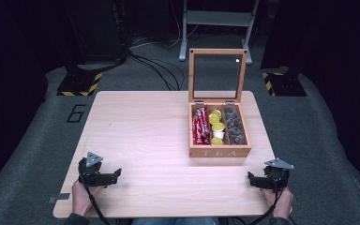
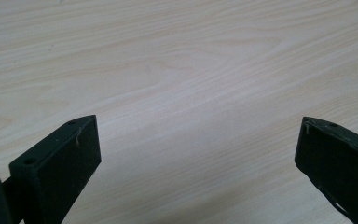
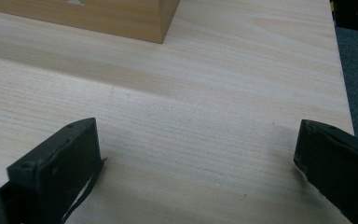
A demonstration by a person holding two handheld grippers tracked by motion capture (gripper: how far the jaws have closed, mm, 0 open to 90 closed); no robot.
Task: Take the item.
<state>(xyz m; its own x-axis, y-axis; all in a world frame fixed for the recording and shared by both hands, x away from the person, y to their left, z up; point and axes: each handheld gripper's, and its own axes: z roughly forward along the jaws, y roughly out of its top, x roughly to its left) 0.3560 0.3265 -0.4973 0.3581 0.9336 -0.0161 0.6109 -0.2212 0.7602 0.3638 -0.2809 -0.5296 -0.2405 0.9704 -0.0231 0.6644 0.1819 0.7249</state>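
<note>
A: What was the biggest thing there?

B: The table [image 1: 145, 140], pale wood. Toward its far right stood the box [image 1: 220, 151], marked TEA on its near wall, with the glass lid [image 1: 218, 75] standing upright at the far side.

A: And inside?

B: Three compartments running near to far. Red sachets [image 1: 200, 125] in the left one, yellow pods [image 1: 216, 127] in the middle, dark pods [image 1: 235, 126] in the right.

A: Where were the tongs?

B: At the near edge, well apart. The left gripper [image 1: 118, 174] lay near the near-left corner and the right gripper [image 1: 250, 178] near the near-right corner, each tipped inward toward the other.

A: Open or closed?

B: Both wide open and holding nothing. In the left gripper view the jaws stood far apart over bare wood [image 2: 182, 84]; the right gripper view showed the same gap, with the box corner [image 3: 161, 23] just beyond.

A: So which way did the box lie from them?

B: Farther away from both, and left of the right gripper, well right of the left one. Its long axis ran roughly near to far, as did the compartments. The right hand [image 1: 281, 199] was clearly nearer, so I'd judge any reach into the box would fall to it: forward and slightly left, over the near wall.
</note>
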